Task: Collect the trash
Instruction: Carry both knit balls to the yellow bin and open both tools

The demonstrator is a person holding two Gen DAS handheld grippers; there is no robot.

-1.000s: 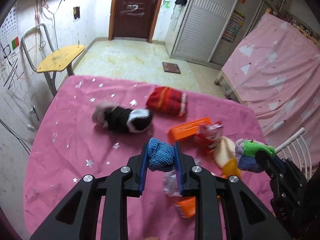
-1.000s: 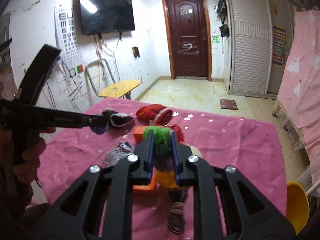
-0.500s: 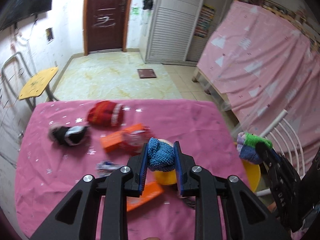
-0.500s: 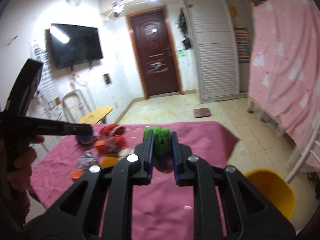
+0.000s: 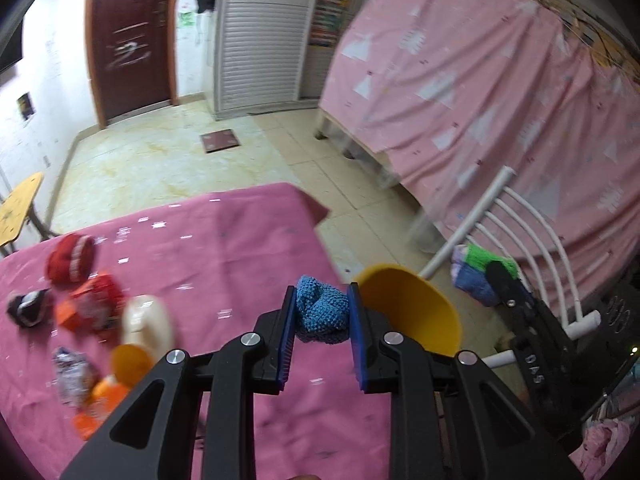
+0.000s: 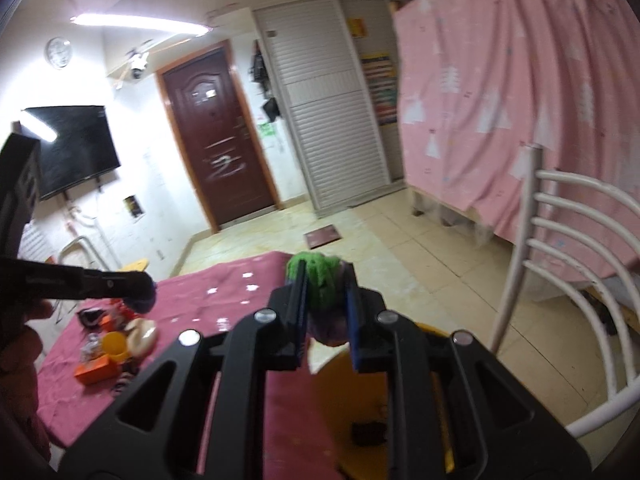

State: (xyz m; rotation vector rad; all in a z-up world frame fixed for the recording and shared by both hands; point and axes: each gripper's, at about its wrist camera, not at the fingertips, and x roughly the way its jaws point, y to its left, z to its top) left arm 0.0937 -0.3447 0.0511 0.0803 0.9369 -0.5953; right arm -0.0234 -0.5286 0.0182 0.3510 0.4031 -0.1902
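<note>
My left gripper (image 5: 322, 312) is shut on a blue knitted ball (image 5: 320, 314) and holds it over the right edge of the pink table (image 5: 224, 248), just left of a yellow bin (image 5: 412, 312). My right gripper (image 6: 326, 300) is shut on a green and purple knitted ball (image 6: 320, 276), held above the yellow bin (image 6: 360, 412). The right gripper and its ball (image 5: 480, 268) also show in the left wrist view, right of the bin. The left gripper's tip (image 6: 136, 286) shows in the right wrist view, left of the table.
On the table's left lie a red sock roll (image 5: 70, 256), a black and white roll (image 5: 26, 308), an orange box with a red packet (image 5: 90, 306), a cream and yellow bottle (image 5: 140, 332) and a foil wrapper (image 5: 74, 372). A white chair (image 6: 560, 264) stands right of the bin.
Both grippers have swung right, from over the table's middle to its right edge by the yellow bin. Each still holds its knitted ball.
</note>
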